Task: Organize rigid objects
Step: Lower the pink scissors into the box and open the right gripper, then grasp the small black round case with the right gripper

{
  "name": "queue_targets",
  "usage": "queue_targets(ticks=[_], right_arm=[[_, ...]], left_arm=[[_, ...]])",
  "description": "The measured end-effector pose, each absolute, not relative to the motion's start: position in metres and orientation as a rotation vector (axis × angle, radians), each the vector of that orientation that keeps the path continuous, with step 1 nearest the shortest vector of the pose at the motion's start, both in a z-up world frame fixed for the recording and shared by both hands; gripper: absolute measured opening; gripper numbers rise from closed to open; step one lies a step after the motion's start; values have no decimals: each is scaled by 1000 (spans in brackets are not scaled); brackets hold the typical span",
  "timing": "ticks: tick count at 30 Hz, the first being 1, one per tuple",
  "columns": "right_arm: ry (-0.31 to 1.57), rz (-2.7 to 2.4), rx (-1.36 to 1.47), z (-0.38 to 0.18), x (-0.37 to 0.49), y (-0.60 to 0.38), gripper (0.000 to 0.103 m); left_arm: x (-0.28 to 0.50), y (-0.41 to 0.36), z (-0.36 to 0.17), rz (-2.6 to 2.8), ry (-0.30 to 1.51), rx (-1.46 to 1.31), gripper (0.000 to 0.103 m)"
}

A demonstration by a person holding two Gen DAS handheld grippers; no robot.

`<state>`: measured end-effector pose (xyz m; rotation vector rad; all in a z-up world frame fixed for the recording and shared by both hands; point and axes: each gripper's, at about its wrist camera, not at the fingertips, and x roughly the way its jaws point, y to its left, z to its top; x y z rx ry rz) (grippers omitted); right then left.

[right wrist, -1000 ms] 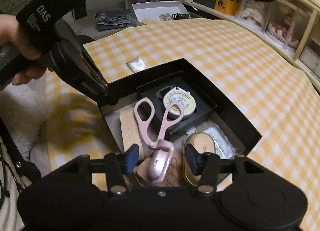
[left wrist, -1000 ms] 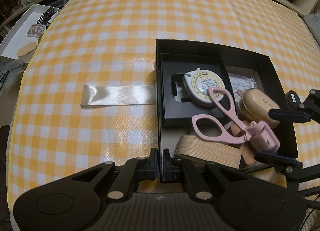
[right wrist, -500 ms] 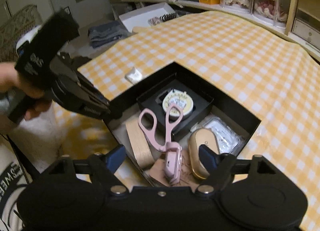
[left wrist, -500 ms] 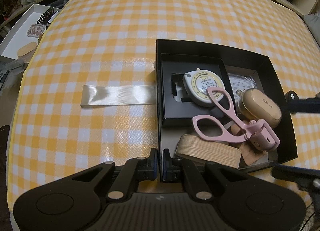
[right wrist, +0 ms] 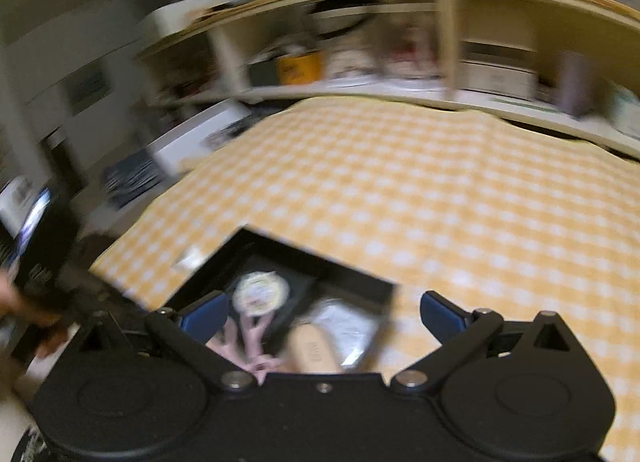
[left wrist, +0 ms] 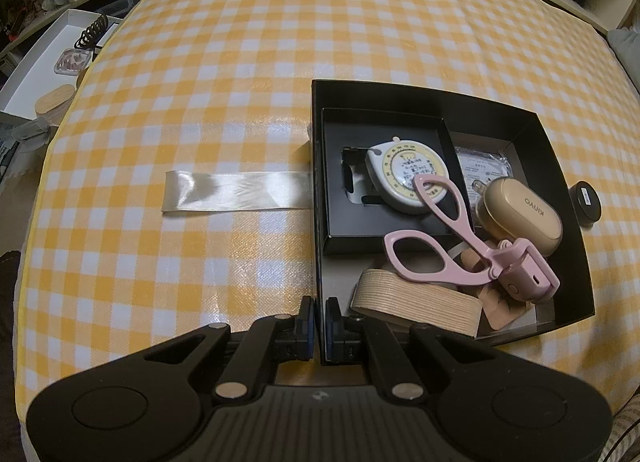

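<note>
A black box (left wrist: 532,126) sits on the yellow checked cloth. It holds a white tape measure (left wrist: 404,176) in a smaller black tray, a pink eyelash curler (left wrist: 464,250), a gold case (left wrist: 520,214), a wooden oval piece (left wrist: 416,302) and a clear packet (left wrist: 480,162). My left gripper (left wrist: 320,322) is shut on the box's near left wall. My right gripper (right wrist: 320,314) is open and empty, held above the box (right wrist: 352,282); its view is blurred.
A shiny ribbon strip (left wrist: 236,196) lies on the cloth left of the box. A small black round thing (left wrist: 586,202) sits just outside the box's right wall. A white tray (left wrist: 44,66) and shelves lie beyond the table's edges.
My right gripper let go of the pink eyelash curler, opened wide and pulled up and back from the box. The curler now rests in the box. My left gripper has not moved.
</note>
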<state>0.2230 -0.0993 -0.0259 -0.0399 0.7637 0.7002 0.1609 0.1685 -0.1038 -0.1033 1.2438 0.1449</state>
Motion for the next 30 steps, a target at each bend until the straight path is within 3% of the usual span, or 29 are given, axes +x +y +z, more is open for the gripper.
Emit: queue_targets(ticks=[11,23,30], right_arm=[[919,290,57,-69,273,-161,103],[1070,190,56,-120,279,-159,102],[1087,223,15,-130,274,-143,80]], left_arm=[[161,168,-104,145,1244,-103,7],[161,167,-104,146,1244,-103,7],[161,167,-104,147,1245,-103,7]])
